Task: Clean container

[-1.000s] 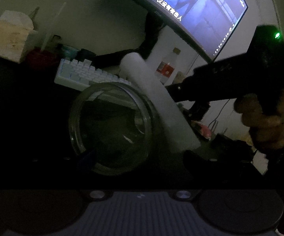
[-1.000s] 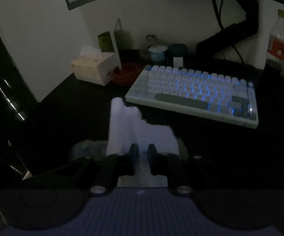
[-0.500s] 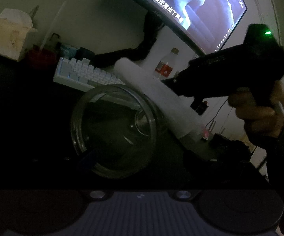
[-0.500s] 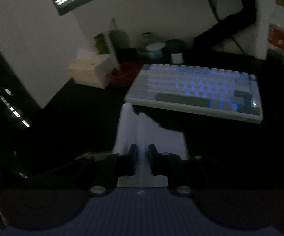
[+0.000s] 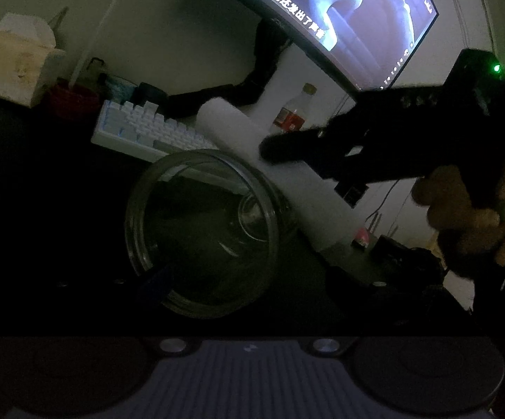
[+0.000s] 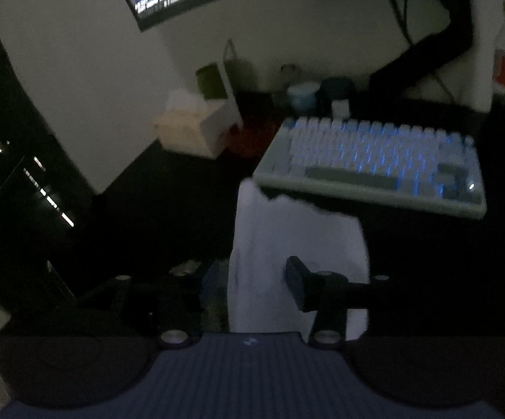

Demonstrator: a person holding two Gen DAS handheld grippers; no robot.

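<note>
A clear glass jar (image 5: 200, 230) fills the middle of the left wrist view, tilted with its mouth toward the camera. My left gripper (image 5: 238, 279) is shut on it; one blue pad (image 5: 154, 282) shows at the jar's lower left, and the rest of the fingers are lost in the dark. A rolled white cloth (image 5: 287, 178) leans along the jar's right side. My right gripper (image 5: 270, 146), held by a hand (image 5: 462, 216), reaches in from the right over the cloth. In the right wrist view its jaws are opening, with the cloth (image 6: 270, 237) loose between them around the right gripper (image 6: 252, 279).
A backlit white keyboard (image 6: 367, 160) lies on the dark desk behind the jar. A tissue box (image 5: 11, 66), a red bowl (image 5: 67, 101) and small cups (image 6: 303, 96) stand at the back left. A monitor (image 5: 339, 7) hangs above, with a bottle (image 5: 292, 115) under it.
The right gripper's jaws, pinched on the white cloth before, now stand apart around it. The right hand has lifted slightly. The jar and left gripper have not moved.
</note>
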